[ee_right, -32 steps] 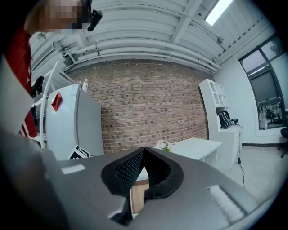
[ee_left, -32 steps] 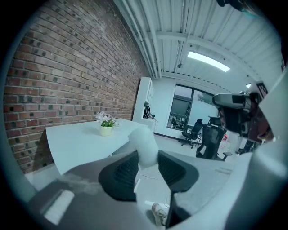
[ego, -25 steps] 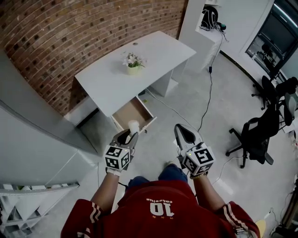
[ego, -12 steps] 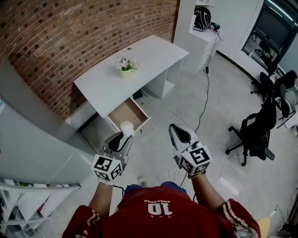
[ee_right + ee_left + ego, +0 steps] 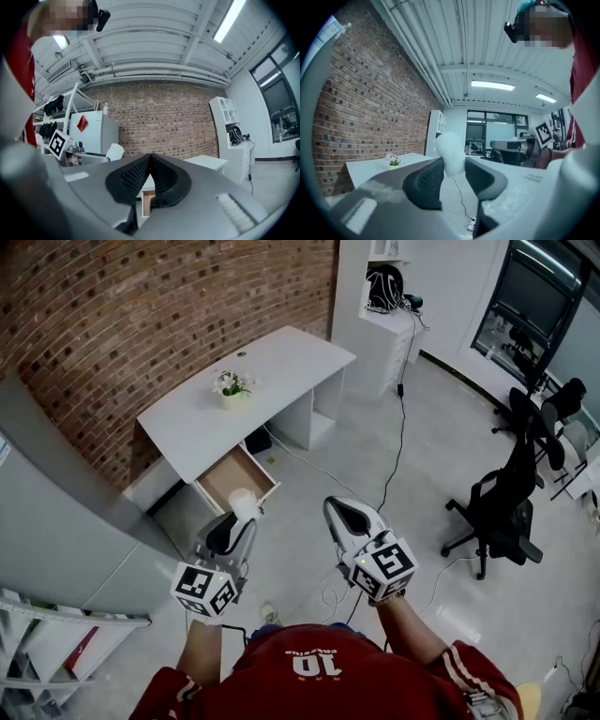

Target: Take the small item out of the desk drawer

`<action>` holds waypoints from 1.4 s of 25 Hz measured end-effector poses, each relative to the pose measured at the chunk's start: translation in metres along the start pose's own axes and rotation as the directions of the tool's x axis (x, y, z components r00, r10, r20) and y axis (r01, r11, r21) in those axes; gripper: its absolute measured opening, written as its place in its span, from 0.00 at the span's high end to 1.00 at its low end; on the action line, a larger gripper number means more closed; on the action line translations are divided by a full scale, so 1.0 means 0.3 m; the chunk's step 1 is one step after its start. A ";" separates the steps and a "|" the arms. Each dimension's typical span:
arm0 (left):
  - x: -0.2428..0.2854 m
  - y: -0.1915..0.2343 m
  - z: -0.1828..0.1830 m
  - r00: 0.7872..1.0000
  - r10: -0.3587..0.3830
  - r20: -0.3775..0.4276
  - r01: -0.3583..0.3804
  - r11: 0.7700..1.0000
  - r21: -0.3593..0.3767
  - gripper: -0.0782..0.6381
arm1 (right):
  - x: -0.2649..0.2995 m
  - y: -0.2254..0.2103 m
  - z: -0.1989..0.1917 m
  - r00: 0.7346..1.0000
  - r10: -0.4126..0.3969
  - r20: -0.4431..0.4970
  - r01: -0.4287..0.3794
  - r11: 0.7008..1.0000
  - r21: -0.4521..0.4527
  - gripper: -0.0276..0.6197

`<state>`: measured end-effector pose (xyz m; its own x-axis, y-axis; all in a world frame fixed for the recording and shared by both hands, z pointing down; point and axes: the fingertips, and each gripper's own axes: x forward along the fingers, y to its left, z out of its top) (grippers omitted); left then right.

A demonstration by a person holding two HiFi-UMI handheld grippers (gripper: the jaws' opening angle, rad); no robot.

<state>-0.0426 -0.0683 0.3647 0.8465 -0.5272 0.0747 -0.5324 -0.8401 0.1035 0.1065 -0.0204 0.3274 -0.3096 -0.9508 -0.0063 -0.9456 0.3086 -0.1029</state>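
Observation:
My left gripper [image 5: 234, 519] is shut on a small white item [image 5: 242, 502] that sticks up past its dark pads. In the left gripper view the white item [image 5: 452, 151] sits pinched between the pads of the left gripper [image 5: 453, 172]. It hangs in the air in front of the open desk drawer [image 5: 234, 478], whose brown inside looks bare. The drawer belongs to a white desk [image 5: 267, 367] by the brick wall. My right gripper [image 5: 343, 516] is beside the left, shut with nothing in it; its pads meet at the right gripper's tip [image 5: 149, 174].
A small pot of flowers [image 5: 230, 388] stands on the desk. A grey cabinet [image 5: 56, 531] is at the left and a white shelf unit [image 5: 380, 296] beyond the desk. A black cable [image 5: 398, 442] runs over the floor. Black office chairs [image 5: 502, 512] stand at the right.
Both grippers have pulled back and up from the desk, so the desk and open drawer lie farther away, shifted left. The left gripper still holds the white item.

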 end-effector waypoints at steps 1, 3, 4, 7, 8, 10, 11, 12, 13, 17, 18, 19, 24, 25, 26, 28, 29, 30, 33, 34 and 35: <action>0.003 -0.018 0.009 1.000 0.010 0.002 -0.010 1.000 0.002 0.68 | -0.020 -0.005 0.007 1.000 0.002 0.002 -0.002 1.000 -0.004 0.95; 0.007 -0.064 0.014 1.000 0.025 -0.006 -0.025 0.999 0.028 0.68 | -0.064 -0.018 0.016 1.000 -0.001 0.009 0.001 1.000 -0.007 0.95; 0.009 -0.088 0.013 0.999 0.030 -0.014 -0.030 0.998 0.050 0.68 | -0.083 -0.027 0.020 1.000 -0.008 0.018 0.008 1.000 -0.007 0.95; 0.014 -0.128 0.017 0.999 0.038 -0.015 -0.037 0.997 0.073 0.68 | -0.106 -0.051 0.032 0.999 -0.024 0.047 0.024 1.000 0.001 0.95; 0.013 -0.134 0.022 0.999 0.040 -0.009 -0.039 0.997 0.067 0.68 | -0.107 -0.053 0.035 0.998 -0.024 0.052 0.024 1.000 0.004 0.95; 0.008 -0.137 0.035 0.999 0.051 0.005 -0.052 0.997 0.061 0.68 | -0.104 -0.051 0.042 0.998 -0.022 0.056 0.022 1.000 0.000 0.95; 0.006 -0.134 0.044 0.998 0.059 0.010 -0.060 0.996 0.061 0.68 | -0.101 -0.048 0.047 0.998 -0.020 0.057 0.020 1.000 -0.003 0.95; 0.004 -0.130 0.052 0.998 0.066 0.015 -0.067 0.996 0.062 0.67 | -0.096 -0.046 0.051 0.998 -0.017 0.059 0.017 1.000 -0.005 0.95; 0.002 -0.125 0.058 0.997 0.071 0.017 -0.072 0.995 0.064 0.67 | -0.091 -0.043 0.052 0.998 -0.013 0.061 0.014 1.000 -0.006 0.95; -0.008 -0.101 0.071 0.995 0.092 0.028 -0.093 0.993 0.070 0.67 | -0.067 -0.032 0.048 0.998 0.000 0.057 0.001 1.000 -0.010 0.95; -0.012 -0.094 0.073 0.995 0.097 0.031 -0.099 0.993 0.069 0.67 | -0.060 -0.029 0.047 0.998 0.004 0.055 -0.003 1.000 -0.010 0.95; -0.017 -0.088 0.076 0.994 0.102 0.033 -0.104 0.992 0.068 0.67 | -0.054 -0.026 0.048 0.999 0.008 0.053 -0.008 1.000 -0.010 0.95; -0.033 -0.064 0.086 0.993 0.116 0.038 -0.118 0.991 0.063 0.67 | -0.026 -0.006 0.057 0.998 0.029 0.056 -0.028 1.000 -0.014 0.95; -0.036 -0.057 0.085 0.992 0.118 0.038 -0.121 0.991 0.060 0.67 | -0.021 -0.001 0.058 0.998 0.032 0.056 -0.031 0.999 -0.015 0.95; -0.040 -0.051 0.083 0.992 0.121 0.037 -0.122 0.991 0.057 0.67 | -0.016 0.004 0.058 0.998 0.035 0.056 -0.034 0.999 -0.017 0.95; -0.048 -0.038 0.078 0.991 0.126 0.036 -0.127 0.991 0.047 0.67 | -0.009 0.013 0.055 0.998 0.038 0.054 -0.037 0.999 -0.019 0.95; -0.052 -0.034 0.074 0.991 0.129 0.035 -0.131 0.991 0.042 0.67 | -0.007 0.016 0.052 0.998 0.039 0.052 -0.038 0.999 -0.019 0.95; -0.055 -0.031 0.071 0.991 0.132 0.035 -0.134 0.990 0.036 0.67 | -0.005 0.018 0.049 0.998 0.040 0.049 -0.039 0.999 -0.018 0.95; -0.057 -0.027 0.070 0.990 0.133 0.037 -0.134 0.990 0.031 0.67 | -0.001 0.019 0.047 0.998 0.040 0.045 -0.039 0.999 -0.019 0.95; -0.056 -0.025 0.071 0.991 0.132 0.037 -0.133 0.991 0.032 0.67 | 0.001 0.020 0.049 0.998 0.039 0.045 -0.038 0.999 -0.020 0.95; -0.056 -0.024 0.073 0.991 0.131 0.038 -0.132 0.991 0.033 0.67 | 0.003 0.022 0.051 0.998 0.039 0.046 -0.038 0.999 -0.021 0.95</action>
<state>-0.0529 -0.0563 0.3410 0.7692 -0.6371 0.0500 -0.6390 -0.7668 0.0598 0.1016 -0.0196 0.3114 -0.3412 -0.9383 -0.0565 -0.9350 0.3449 -0.0821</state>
